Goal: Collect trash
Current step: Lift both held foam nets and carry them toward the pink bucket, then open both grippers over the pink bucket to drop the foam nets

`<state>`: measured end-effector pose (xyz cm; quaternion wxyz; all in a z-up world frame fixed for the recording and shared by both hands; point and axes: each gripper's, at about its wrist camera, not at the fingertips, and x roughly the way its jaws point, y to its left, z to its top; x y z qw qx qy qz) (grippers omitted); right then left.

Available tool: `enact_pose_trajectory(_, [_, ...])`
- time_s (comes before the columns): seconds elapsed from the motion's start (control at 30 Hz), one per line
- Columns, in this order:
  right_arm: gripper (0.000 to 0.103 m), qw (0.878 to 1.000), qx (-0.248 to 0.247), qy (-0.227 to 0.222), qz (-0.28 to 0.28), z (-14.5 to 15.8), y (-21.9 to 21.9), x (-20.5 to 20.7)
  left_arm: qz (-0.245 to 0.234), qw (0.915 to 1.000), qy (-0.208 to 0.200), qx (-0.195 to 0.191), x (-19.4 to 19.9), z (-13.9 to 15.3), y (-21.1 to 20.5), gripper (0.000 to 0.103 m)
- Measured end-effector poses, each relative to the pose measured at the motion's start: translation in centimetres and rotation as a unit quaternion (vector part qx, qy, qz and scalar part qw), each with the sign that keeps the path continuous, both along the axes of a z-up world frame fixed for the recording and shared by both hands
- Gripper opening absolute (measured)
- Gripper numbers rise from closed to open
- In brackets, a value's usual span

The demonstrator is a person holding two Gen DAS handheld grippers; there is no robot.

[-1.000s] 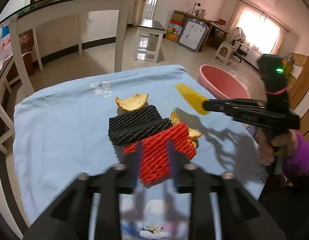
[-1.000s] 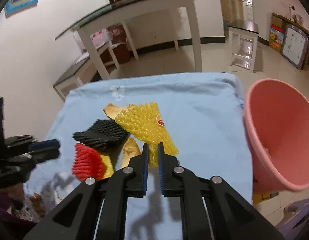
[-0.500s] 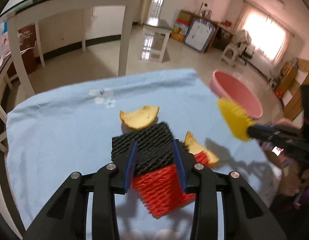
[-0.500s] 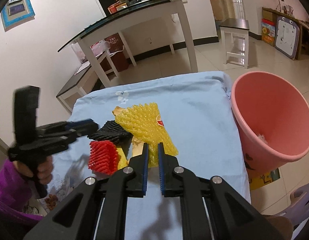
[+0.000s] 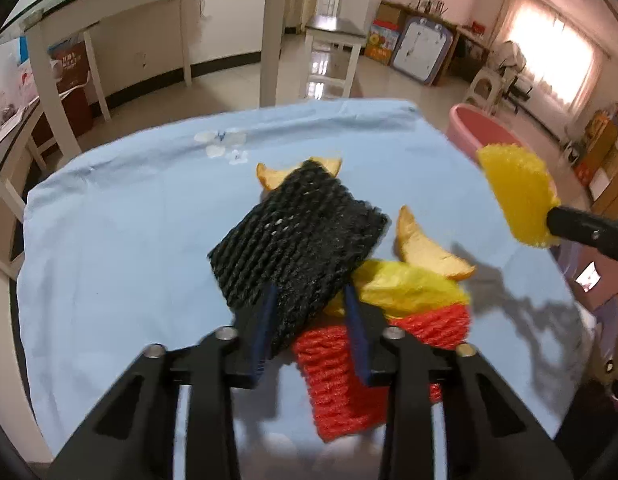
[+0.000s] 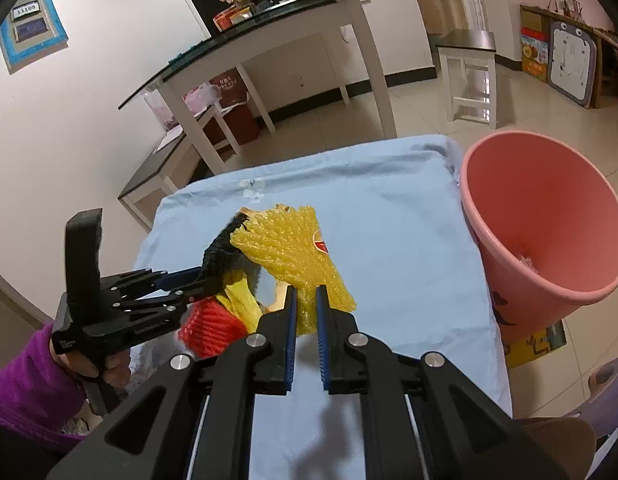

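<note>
Currently your left gripper point(image 5: 309, 320) is clamped on the black foam net point(image 5: 297, 240), lifted over the red net point(image 5: 341, 376) and peels point(image 5: 425, 252) on the blue cloth point(image 5: 129, 240). Your right gripper point(image 6: 306, 312) pinches the yellow net point(image 6: 297, 256), raised beside the pink bucket point(image 6: 549, 224).

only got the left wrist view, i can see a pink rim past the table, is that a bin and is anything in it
observer: yes, the right wrist view shows a pink bucket open beside the table edge, with a small pale scrap near its bottom.
operator: is the right tool really gripping the yellow net
observer: yes, the right tool is shut on the yellow foam net at its narrow end.
operator: and my black net
observer: from that side the left tool grips the black foam net, tilted up above the red foam net.
</note>
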<state>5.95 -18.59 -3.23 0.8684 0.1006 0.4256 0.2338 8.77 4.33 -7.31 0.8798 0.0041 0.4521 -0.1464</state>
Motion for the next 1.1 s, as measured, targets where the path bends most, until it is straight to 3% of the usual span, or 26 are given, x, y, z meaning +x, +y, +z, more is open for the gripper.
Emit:
enact_pose_trajectory(0.1, [0.009, 1.0, 0.008, -0.002, -0.003, 0.0, -0.5, -0.3, 0.001, 0.9999, -0.008, -0.006, -0.4, 0.7, 0.1, 0.01])
enact_pose_trajectory(0.5, [0.008, 0.999, 0.016, -0.029, -0.029, 0.7, -4.2, 0.0, 0.022, 0.9952, -0.066, -0.068, -2.6, 6.2, -1.4, 0.009])
enact_pose_trajectory(0.63, [0.009, 0.997, 0.016, -0.039, -0.063, 1.1, -7.0, 0.5, 0.001, 0.9913, -0.075, -0.109, -1.7, 7.7, -4.3, 0.009])
enact_pose_trajectory(0.83, [0.009, 0.99, 0.014, -0.053, -0.13, 1.6, -12.3, 1.2, -0.052, 0.9848, -0.092, -0.138, -0.3, 9.4, -10.8, 0.009])
enact_pose_trajectory(1.1, [0.009, 0.981, 0.019, -0.052, -0.187, 0.7, -17.8, 2.4, -0.095, 0.9757, -0.065, -0.186, 2.6, 8.9, -19.8, 0.009])
